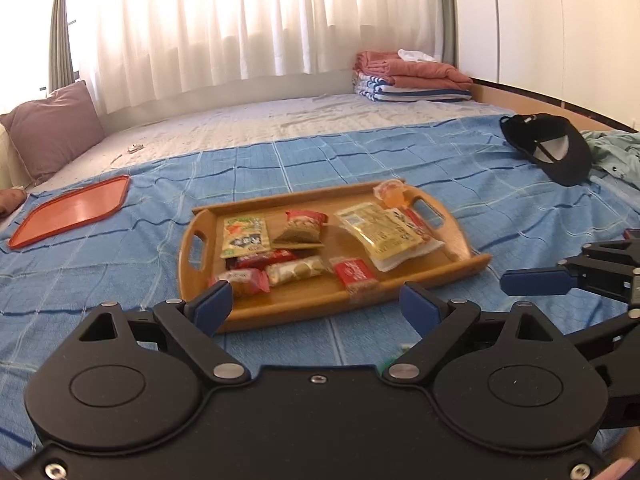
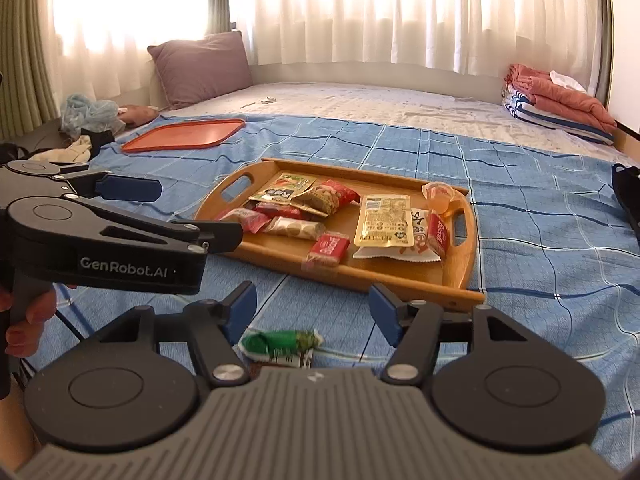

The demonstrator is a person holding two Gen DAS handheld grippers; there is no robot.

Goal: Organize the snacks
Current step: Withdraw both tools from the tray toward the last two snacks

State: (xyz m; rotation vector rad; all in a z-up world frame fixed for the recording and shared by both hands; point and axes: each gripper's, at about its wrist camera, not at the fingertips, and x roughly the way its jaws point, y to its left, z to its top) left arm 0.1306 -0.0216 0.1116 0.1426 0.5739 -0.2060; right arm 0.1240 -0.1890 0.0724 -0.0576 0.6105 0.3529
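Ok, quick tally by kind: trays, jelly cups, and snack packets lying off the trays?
Trays: 2, wooden tray and orange tray
Jelly cups: 1
Snack packets off the trays: 1, green packet on the blanket
Total: 4

A: The wooden tray [image 1: 448,270] looks like smooth, lightly varnished wood, warm and a bit shiny on its rim.

B: And the snack packets [image 2: 384,222] on it are glossy plastic film, crinkled, catching the window light. The orange tray [image 1: 76,210] is smooth hard plastic with a sheen.

A: The blue bedspread [image 2: 540,248] is matt woven cloth, ribbed in a grid. The pillow [image 2: 202,66] is soft matt fabric too.

B: The left gripper [image 1: 316,306] body is matt black plastic with bright metal pins; its fingers [image 1: 214,306] carry blue rubbery pads.

A: The right gripper [image 2: 312,312] has a grey ribbed plastic top. The curtains [image 1: 240,20] are thin, sheer cloth.
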